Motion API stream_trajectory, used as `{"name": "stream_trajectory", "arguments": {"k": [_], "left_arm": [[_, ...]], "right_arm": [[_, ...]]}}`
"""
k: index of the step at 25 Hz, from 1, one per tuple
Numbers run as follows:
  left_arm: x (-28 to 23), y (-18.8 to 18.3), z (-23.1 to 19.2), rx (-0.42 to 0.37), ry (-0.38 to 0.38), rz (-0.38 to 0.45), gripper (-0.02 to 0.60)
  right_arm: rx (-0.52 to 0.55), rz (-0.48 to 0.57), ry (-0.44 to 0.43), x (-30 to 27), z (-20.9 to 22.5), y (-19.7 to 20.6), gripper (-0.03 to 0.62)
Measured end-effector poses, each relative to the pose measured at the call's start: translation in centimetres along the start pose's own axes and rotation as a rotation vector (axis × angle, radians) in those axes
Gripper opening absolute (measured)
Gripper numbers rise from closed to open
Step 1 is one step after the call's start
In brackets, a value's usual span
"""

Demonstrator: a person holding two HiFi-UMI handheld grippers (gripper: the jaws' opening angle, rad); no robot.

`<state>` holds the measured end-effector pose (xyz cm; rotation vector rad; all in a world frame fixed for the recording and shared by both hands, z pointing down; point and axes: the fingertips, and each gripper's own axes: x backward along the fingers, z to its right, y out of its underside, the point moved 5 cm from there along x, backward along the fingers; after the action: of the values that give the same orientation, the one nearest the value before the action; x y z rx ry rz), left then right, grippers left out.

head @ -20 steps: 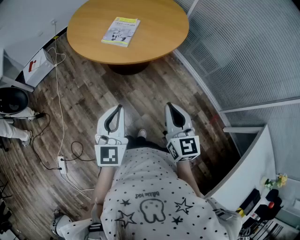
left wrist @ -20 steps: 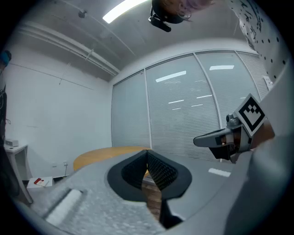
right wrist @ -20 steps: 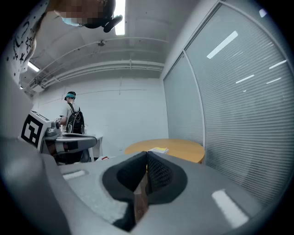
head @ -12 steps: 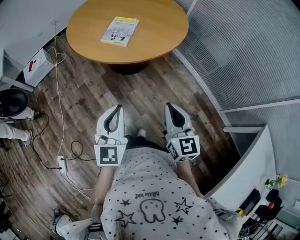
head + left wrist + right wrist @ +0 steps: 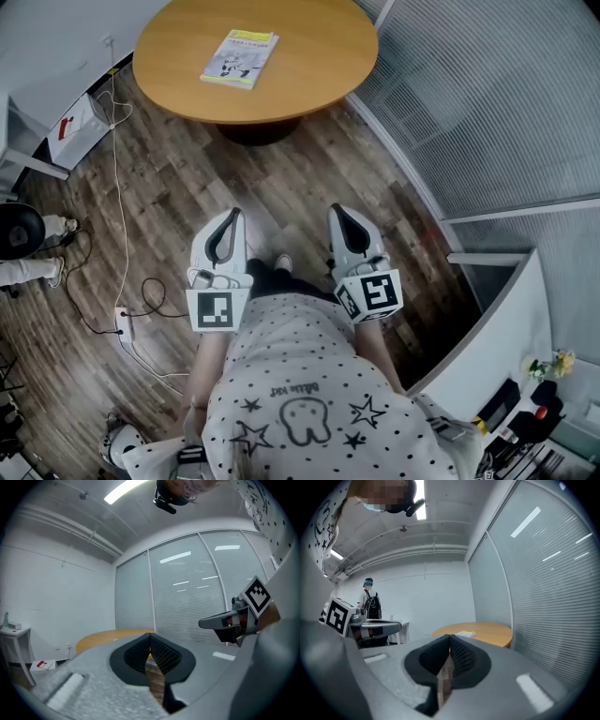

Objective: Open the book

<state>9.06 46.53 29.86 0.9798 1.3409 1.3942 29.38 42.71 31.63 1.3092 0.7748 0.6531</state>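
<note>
Nothing had changed: the left gripper (image 5: pixel 234 217) and right gripper (image 5: pixel 340 214) stayed clenched, empty, near; the thin yellow-edged book (image 5: pixel 240 59) lay far off, unopened.

One book (image 5: pixel 240 59), one table (image 5: pixel 319 70), two tongs (image 5: pixel 235 216) (image 5: pixel 337 213).

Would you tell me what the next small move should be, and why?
Probably a step forward towards the round table, grippers leading. The book lies closed on it, well ahead of the left gripper and right gripper, both shut, empty and held close to the body.
</note>
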Motion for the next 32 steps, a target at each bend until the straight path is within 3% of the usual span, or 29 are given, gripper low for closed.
{"name": "stream_trajectory", "arguments": {"k": [17,25,32], "left_arm": [[-0.3,1.7,-4.4,0.012,-0.049,-0.044,0.011],[-6.4,3.2,-11.0,0.043,-0.015,-0.061,0.011],[-13.3,1.0,-17.9,0.033,0.043,-0.016,0.011]], "right_arm": [[-0.026,-0.066,0.005,-2.2,-0.3,0.9,0.005],[-0.029,-0.106,0.026,-10.7,-0.3,0.6,0.005],[-0.009,-0.055,0.045,-20.3,-0.6,-3.6,0.005]]}}
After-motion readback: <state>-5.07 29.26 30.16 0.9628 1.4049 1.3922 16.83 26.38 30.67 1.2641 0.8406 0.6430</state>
